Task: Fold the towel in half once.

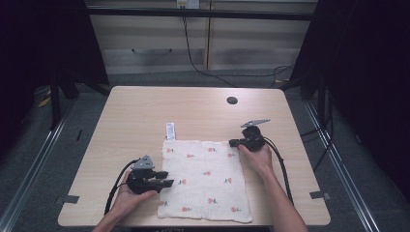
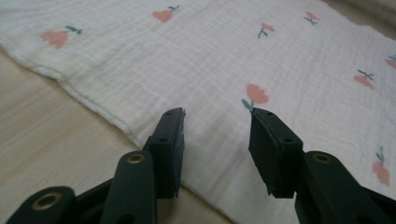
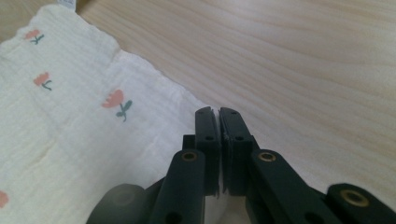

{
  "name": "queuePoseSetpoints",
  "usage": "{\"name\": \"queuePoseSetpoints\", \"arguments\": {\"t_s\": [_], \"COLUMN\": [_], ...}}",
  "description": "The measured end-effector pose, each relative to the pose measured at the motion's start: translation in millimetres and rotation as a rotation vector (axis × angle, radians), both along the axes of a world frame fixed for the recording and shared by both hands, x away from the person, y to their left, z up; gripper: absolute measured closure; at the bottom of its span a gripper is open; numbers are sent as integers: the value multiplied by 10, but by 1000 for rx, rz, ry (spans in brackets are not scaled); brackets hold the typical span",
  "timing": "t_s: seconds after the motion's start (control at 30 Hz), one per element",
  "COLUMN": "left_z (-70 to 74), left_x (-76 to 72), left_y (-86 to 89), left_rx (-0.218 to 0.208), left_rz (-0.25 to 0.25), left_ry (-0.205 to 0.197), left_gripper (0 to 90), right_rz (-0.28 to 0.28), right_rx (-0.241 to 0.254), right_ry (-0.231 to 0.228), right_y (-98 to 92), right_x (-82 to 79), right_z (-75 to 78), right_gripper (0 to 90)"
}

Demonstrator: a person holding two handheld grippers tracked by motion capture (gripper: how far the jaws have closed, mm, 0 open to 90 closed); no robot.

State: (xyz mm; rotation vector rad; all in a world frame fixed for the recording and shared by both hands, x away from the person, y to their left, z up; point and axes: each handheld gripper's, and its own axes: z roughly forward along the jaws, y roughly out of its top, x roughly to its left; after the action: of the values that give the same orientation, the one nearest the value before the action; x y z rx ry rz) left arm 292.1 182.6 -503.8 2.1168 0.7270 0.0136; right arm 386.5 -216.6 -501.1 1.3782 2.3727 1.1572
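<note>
A cream cloth printed with small pink flowers lies flat on the near half of the wooden table. My left gripper sits at the cloth's left edge, held low by a hand. In the left gripper view the left gripper is open, its jaws spread just above the cloth with nothing pinched. My right gripper is at the cloth's far right corner. In the right gripper view the right gripper has its jaws pressed together where the edge of the cloth runs in between them.
A white label sticks out from the cloth's far left corner. A dark round hole is in the tabletop behind the right gripper. Cables trail from both grippers toward the table's near edge. Bare wood lies beyond the cloth.
</note>
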Motion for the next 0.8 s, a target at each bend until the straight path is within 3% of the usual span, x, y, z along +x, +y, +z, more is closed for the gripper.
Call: {"name": "queuePoseSetpoints", "arguments": {"t_s": [0.17, 0.3, 0.43, 0.47, 0.63, 0.73, 0.8], "left_z": [146, 233, 218, 218, 168, 135, 134], "left_x": [185, 441, 741, 741, 931, 1055, 1114], "left_y": [110, 185, 265, 265, 337, 254, 186], "left_rx": [-47, -63, -54, -54, -69, -49, -21], "left_rz": [77, 139, 203, 203, 295, 292, 276], "left_ry": [-16, -27, -2, -2, 8, 22, 11], "left_gripper": [530, 517, 506, 507, 537, 556, 574], "right_rz": [2, 11, 11, 11, 21, 20, 22], "right_rx": [-5, -7, -1, -1, -9, -9, -7], "right_ry": [8, -3, -10, -10, -13, -6, -5], "right_y": [2, 15, 20, 20, 44, 68, 85], "right_x": [7, 10, 3, 3, -1, 7, 1], "right_z": [14, 31, 58, 58, 33, 1, -3], "right_gripper": [872, 872, 872, 872, 872, 871, 871]}}
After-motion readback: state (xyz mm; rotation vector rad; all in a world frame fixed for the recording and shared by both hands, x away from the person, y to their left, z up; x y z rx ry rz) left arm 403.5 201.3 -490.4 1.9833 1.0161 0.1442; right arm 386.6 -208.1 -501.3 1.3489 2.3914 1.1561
